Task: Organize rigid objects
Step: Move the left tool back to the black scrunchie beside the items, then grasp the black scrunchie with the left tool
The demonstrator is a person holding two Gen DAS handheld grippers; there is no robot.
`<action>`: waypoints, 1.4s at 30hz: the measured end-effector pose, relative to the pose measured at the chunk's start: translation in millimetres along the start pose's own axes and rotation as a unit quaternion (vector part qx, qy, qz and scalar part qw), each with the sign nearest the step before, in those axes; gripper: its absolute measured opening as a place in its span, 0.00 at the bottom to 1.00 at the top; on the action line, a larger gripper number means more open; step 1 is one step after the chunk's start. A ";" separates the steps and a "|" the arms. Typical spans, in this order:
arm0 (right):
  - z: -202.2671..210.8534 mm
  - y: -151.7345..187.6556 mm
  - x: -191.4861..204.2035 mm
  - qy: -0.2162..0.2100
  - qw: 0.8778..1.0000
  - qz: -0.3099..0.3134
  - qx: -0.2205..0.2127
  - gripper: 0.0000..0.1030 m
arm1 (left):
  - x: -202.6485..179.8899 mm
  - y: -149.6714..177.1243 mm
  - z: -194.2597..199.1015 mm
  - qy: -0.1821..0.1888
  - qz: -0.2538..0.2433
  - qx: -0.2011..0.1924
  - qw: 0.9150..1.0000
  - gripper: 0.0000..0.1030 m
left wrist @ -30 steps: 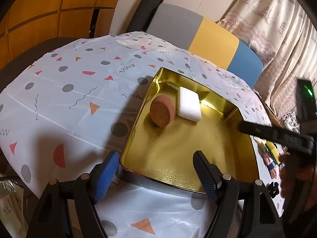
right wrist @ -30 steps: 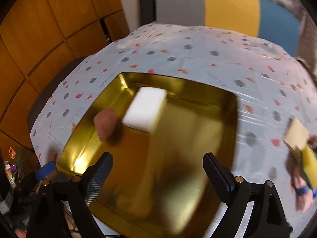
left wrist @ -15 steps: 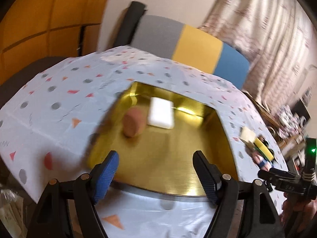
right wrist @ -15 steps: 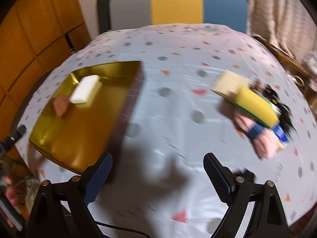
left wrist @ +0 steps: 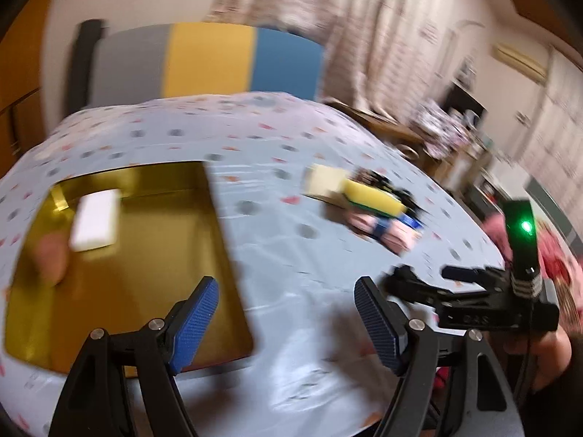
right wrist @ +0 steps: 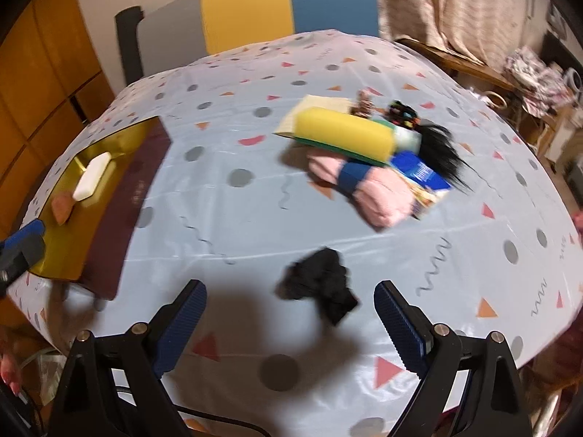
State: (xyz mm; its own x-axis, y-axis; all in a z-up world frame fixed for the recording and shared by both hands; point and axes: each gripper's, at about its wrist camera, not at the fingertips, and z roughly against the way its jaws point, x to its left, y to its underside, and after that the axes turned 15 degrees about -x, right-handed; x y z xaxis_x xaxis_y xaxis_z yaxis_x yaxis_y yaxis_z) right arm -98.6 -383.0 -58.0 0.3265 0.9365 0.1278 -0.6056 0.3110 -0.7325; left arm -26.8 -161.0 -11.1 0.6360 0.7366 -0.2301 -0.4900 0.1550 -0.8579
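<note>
A gold tin tray (left wrist: 145,291) (right wrist: 65,251) holds a white block (left wrist: 95,218) (right wrist: 91,176) and a brown round piece (left wrist: 51,260) (right wrist: 62,208). A pile lies to the right of the tray: a yellow sponge (right wrist: 344,133) (left wrist: 375,200), a cream pad (right wrist: 320,103), a pink cloth (right wrist: 368,189), a blue packet (right wrist: 419,173) and black hair-like items (right wrist: 437,149). A black crumpled piece (right wrist: 320,291) lies between my right gripper's (right wrist: 289,322) open, empty fingers. My left gripper (left wrist: 286,322) is open and empty over the tray's right edge.
The table has a white cloth (right wrist: 233,218) with dots and triangles. A grey, yellow and blue chair (right wrist: 255,11) stands behind it. Curtains and cluttered furniture are at the right. The right gripper's body (left wrist: 492,302) shows at the right of the left wrist view.
Both views have swung right, away from the tray toward the pile. The right gripper now faces the black crumpled piece. Both grippers stay open.
</note>
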 end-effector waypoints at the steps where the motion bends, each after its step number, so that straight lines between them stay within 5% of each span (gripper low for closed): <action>1: 0.2 0.7 -5.4 0.001 1.000 -0.005 0.000 0.91 | -7.8 0.7 -7.3 0.011 -0.006 0.008 1.000 0.75; 16: -0.4 11.2 -83.9 0.067 0.995 -0.068 -0.002 0.91 | -96.2 28.3 -103.6 0.130 -0.041 0.109 0.985 0.77; 28: 3.4 23.1 -135.7 0.119 0.986 -0.115 -0.008 0.91 | -134.8 50.4 -153.7 0.130 -0.089 0.140 0.977 0.74; 34: 0.5 25.1 -128.2 0.107 0.988 -0.110 -0.009 0.91 | -127.9 55.8 -165.6 0.126 -0.086 0.142 0.978 0.28; 42: -16.2 13.8 -100.0 0.066 0.995 -0.074 -0.023 0.91 | -85.6 53.4 -145.5 0.069 -0.060 0.128 0.988 0.24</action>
State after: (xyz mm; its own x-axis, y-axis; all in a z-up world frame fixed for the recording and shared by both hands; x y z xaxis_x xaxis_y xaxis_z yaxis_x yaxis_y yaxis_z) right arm -127.8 -474.9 -91.8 0.5041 0.8506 0.1500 -0.5102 0.4333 -0.7429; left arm -20.7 -311.6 -104.1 0.7650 0.6092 -0.2089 -0.5296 0.4104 -0.7423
